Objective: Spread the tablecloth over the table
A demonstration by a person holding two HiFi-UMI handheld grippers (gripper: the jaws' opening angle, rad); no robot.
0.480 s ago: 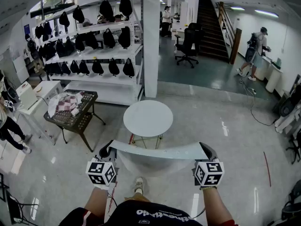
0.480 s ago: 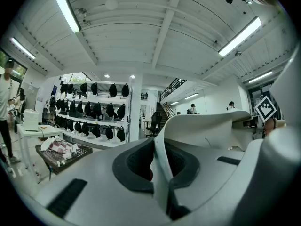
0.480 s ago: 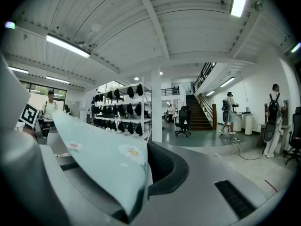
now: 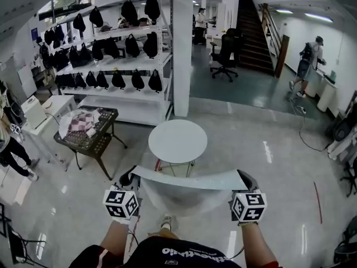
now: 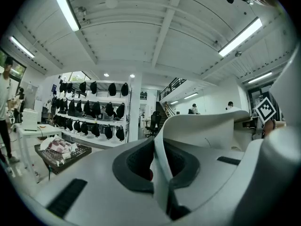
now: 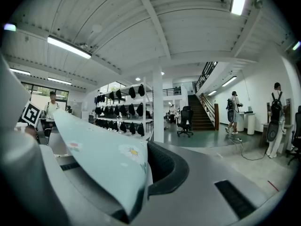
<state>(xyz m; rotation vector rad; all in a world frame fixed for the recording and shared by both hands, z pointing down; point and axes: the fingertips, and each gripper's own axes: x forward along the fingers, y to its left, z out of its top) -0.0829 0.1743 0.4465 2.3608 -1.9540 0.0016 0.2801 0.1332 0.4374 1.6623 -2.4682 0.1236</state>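
Left claw (image 4: 129,178), on the near-left side of the round surface (image 4: 177,140): jaws closed tight, pinching one end of the tablecloth (image 4: 189,178). In the left gripper view the cloth edge stands upright between the dark pads and runs off to the right. Its marker cube (image 4: 121,204) sits at the person's wrist.

Tablecloth: pale blue-green and stretched as a taut band from claw to claw. It is held in the air on the near side of the round surface and is not yet over it. Below the band, the rest hangs in a shallow sag. The right gripper view shows a small daisy print on the fabric.

Right claw (image 4: 247,178), on the near-right side of the round surface: jaws likewise closed, with the other end of the cloth gripped between them. Both claws are at about the same height.

Surroundings, placed from the round surface:
- Left of it, a dark side surface (image 4: 109,128) carries a crumpled checked cloth (image 4: 78,121).
- Behind and to the left is a white shelving rack (image 4: 111,63) lined with black bags (image 4: 133,44).
- Directly behind is a white pillar (image 4: 182,49).
- Behind and to the right are an office chair (image 4: 225,54) and a staircase (image 4: 252,32).
- Far right, a person (image 4: 308,60) stands at the wall.
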